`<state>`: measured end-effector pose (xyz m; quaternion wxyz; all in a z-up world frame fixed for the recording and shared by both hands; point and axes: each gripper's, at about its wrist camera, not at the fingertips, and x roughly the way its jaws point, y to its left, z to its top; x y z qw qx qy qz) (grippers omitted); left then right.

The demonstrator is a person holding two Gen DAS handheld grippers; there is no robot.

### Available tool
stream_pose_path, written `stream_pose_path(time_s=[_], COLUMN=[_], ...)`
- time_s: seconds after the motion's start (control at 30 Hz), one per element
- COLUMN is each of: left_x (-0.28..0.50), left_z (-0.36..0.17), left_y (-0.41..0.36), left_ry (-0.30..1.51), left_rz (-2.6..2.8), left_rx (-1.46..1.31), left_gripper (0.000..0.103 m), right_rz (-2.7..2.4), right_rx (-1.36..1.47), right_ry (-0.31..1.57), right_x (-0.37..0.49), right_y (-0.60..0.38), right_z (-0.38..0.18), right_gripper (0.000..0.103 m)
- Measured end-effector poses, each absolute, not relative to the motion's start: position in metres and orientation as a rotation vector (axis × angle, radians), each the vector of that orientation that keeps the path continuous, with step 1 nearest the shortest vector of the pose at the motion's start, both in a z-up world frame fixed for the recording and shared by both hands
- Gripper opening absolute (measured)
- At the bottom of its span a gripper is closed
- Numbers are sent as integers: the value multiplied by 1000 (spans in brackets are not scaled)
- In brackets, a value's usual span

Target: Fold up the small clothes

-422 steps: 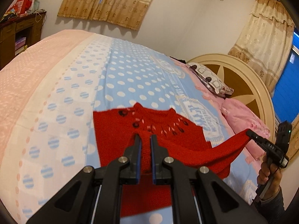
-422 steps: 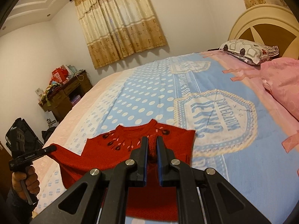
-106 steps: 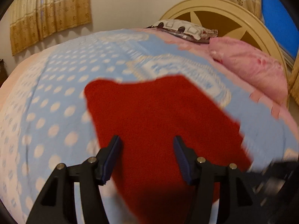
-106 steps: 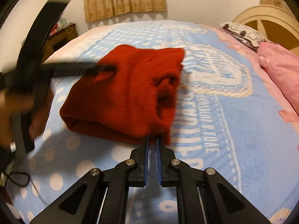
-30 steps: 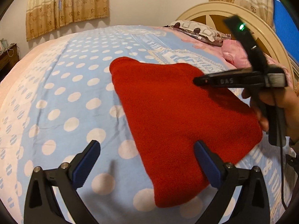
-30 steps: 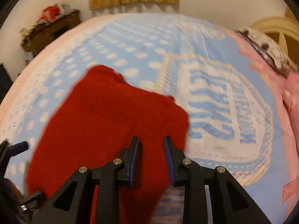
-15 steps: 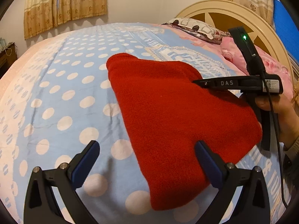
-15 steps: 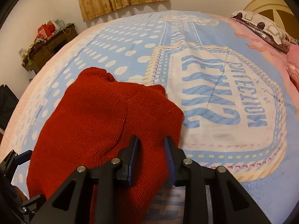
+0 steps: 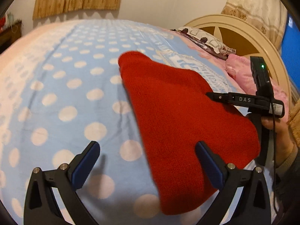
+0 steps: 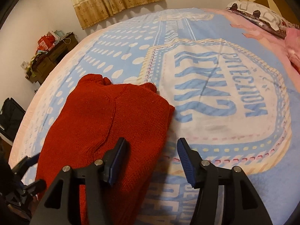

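A folded red knitted sweater (image 9: 178,121) lies flat on the blue polka-dot bedspread (image 9: 71,86). My left gripper (image 9: 148,150) is open wide just above the sweater's near end; its right pad is over the knit, its left pad over bare bedspread. My right gripper (image 10: 151,146) hovers over the sweater (image 10: 112,116) at its right edge with its jaws opening. One pad is above the knit and the other above the bedspread, neither pressing on cloth. In the left wrist view the right gripper (image 9: 210,94) points across the sweater's far right side, held by a hand (image 9: 277,131).
Patterned and pink pillows (image 9: 206,41) lie against a cream headboard (image 9: 243,35) at the bed's right end. A cluttered wooden cabinet (image 10: 50,54) stands by the wall beyond the bed. A large printed emblem (image 10: 221,86) covers the bedspread right of the sweater.
The right gripper's jaws have spread apart from a narrow gap over the sweater's right edge. The sweater lies as before. The left gripper stays open in place, slightly rolled.
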<state>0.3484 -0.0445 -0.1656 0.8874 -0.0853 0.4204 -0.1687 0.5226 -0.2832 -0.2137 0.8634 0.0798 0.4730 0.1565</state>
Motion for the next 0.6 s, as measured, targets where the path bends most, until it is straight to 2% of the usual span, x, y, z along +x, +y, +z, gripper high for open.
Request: stream_pose_path(time_s=[0.2, 0.6], left_x=[345, 351], left_z=[-166, -177], left_y=[-49, -51], left_ry=[885, 921], left_rz=[-409, -448], left_rx=[-203, -266], left_gripper=[103, 103], right_rz=[408, 490], right_rx=[379, 533], right_ry=[1044, 1028], right_x=[535, 550], right_y=[-304, -316], right_z=[-229, -239], right_gripper=[58, 62])
